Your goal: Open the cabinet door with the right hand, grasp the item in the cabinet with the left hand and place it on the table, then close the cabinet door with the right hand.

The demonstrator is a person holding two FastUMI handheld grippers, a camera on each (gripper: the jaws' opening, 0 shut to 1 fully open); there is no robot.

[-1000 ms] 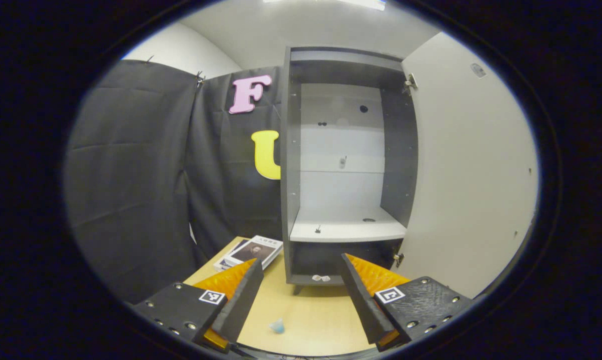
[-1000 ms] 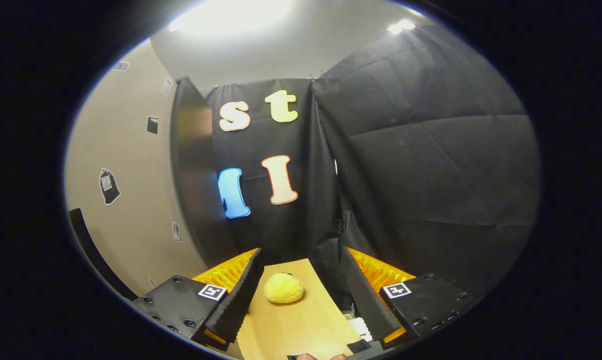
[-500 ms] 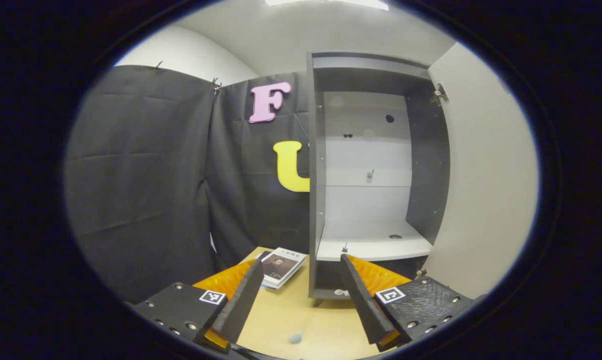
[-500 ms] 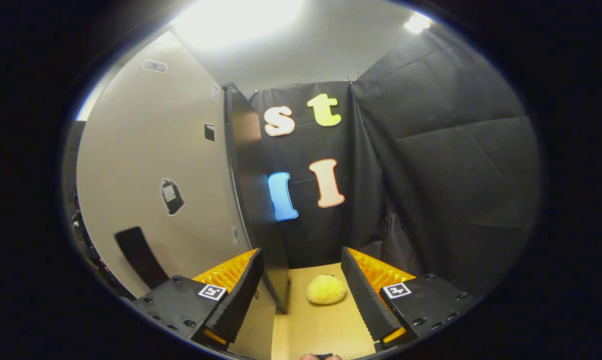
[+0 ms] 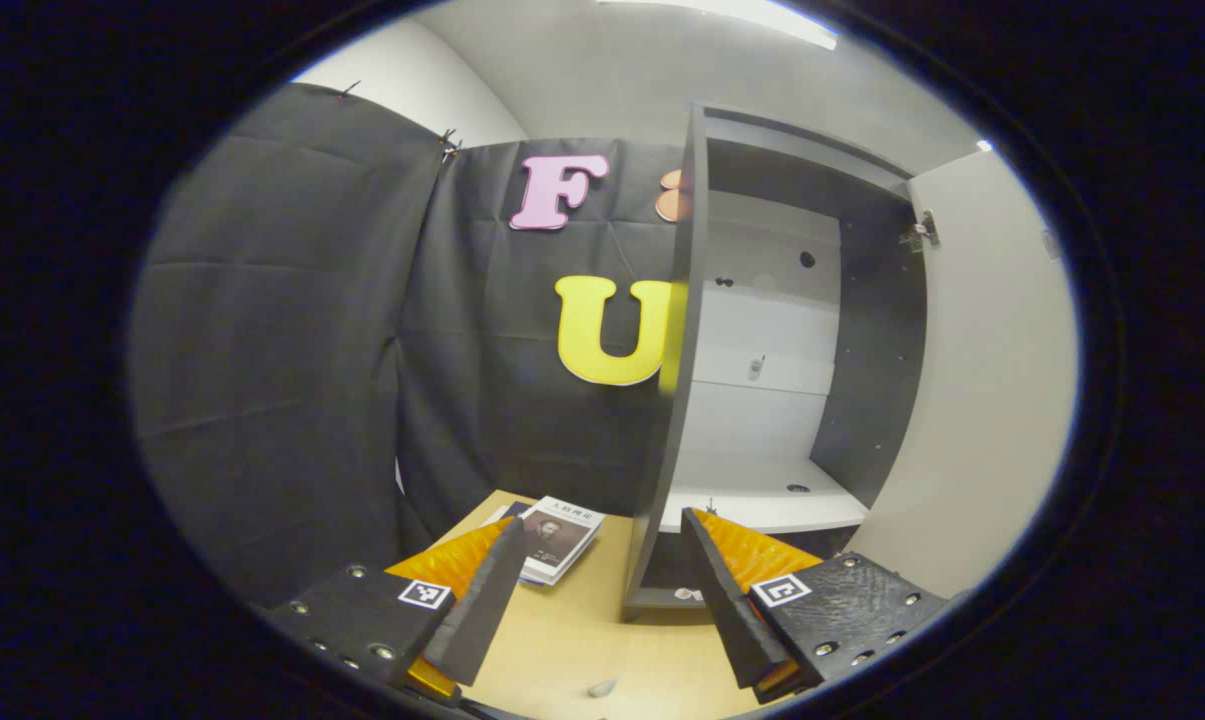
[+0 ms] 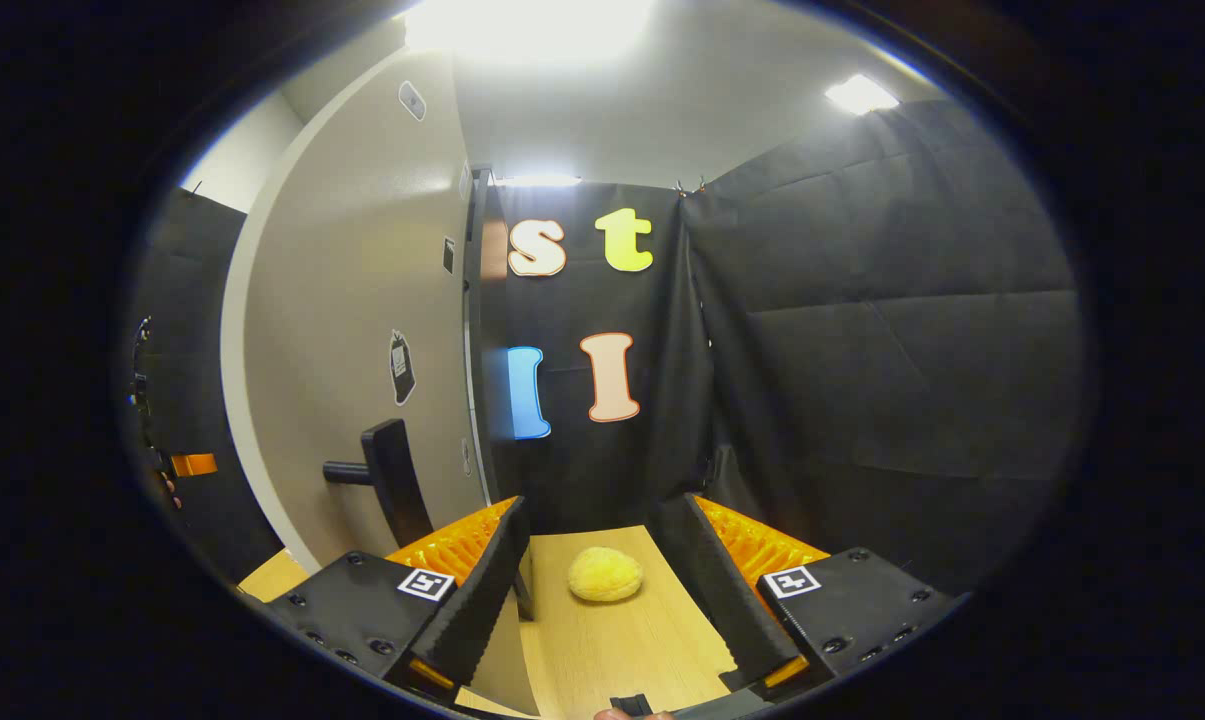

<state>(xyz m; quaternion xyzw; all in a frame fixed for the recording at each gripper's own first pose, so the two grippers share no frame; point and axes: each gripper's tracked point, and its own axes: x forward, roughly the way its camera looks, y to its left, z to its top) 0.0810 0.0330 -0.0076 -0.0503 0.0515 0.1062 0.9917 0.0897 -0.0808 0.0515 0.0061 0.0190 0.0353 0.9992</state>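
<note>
Both pairs of tongs stand with their fingers spread wide and nothing caught between them. From the left gripper view, the left gripper (image 5: 597, 590) hangs above the pale wooden table (image 5: 572, 640), pointed at the near edge of the dark grey cabinet (image 5: 682, 400), whose white shelf (image 5: 772, 505) lies bare and whose door (image 5: 982, 380) is swung wide open to the right, its pale inner face showing a hinge near the top. A small stack of books (image 5: 552, 535) lies on the table just left of the cabinet's foot, and a tiny pale scrap (image 5: 602, 688) sits on the wood near the bottom edge; I cannot tell what it is. From the right gripper view, the right gripper (image 6: 602, 590) sits low over the table beside the open door, looking along its outer face, where a dark handle (image 6: 387, 480) juts out to the left of the left finger. The item, a round yellow fuzzy thing (image 6: 605, 574), rests on the table ahead of the right gripper, between the lines of its two fingers and touching neither.
</note>
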